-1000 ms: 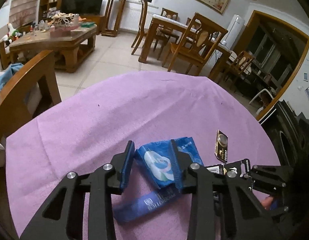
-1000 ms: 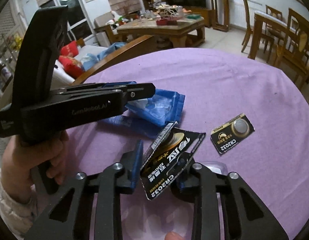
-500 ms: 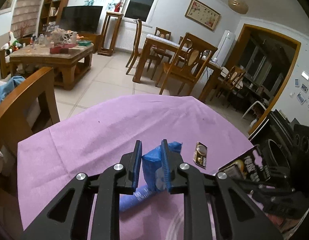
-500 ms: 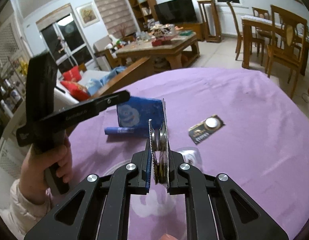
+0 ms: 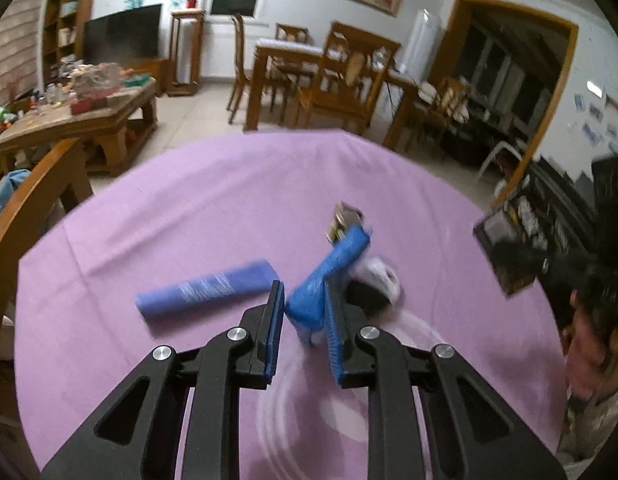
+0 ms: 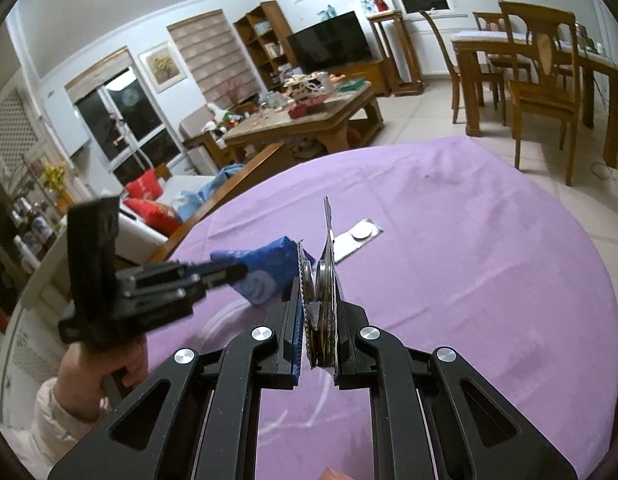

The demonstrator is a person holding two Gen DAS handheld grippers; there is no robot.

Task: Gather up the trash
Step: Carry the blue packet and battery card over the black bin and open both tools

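My left gripper [image 5: 303, 292] is shut on a crumpled blue wrapper [image 5: 329, 276], held up off the purple tablecloth [image 5: 169, 216]. A blue paper strip [image 5: 207, 290] lies flat on the cloth just left of the fingers. Behind the wrapper a small coin-battery card [image 5: 343, 218] rests on the cloth. My right gripper [image 6: 317, 292] is shut on a black battery card pack [image 6: 325, 280], seen edge-on and standing upright between the pads. In the right wrist view the left gripper [image 6: 229, 270] holds the blue wrapper [image 6: 265, 272] to the left, and the coin-battery card [image 6: 359, 234] lies beyond.
A blurred clear round object [image 5: 309, 400] lies on the cloth under both grippers. A wooden chair back [image 5: 37, 184] stands at the table's left edge. A person's hand [image 6: 101, 364] grips the left tool. A coffee table [image 6: 309, 120] and dining chairs [image 6: 545, 92] stand beyond.
Both grippers closed on their pieces and lifted them off the cloth. The blue wrapper came away from the blue strip, which stays on the table. The black card turned upright.
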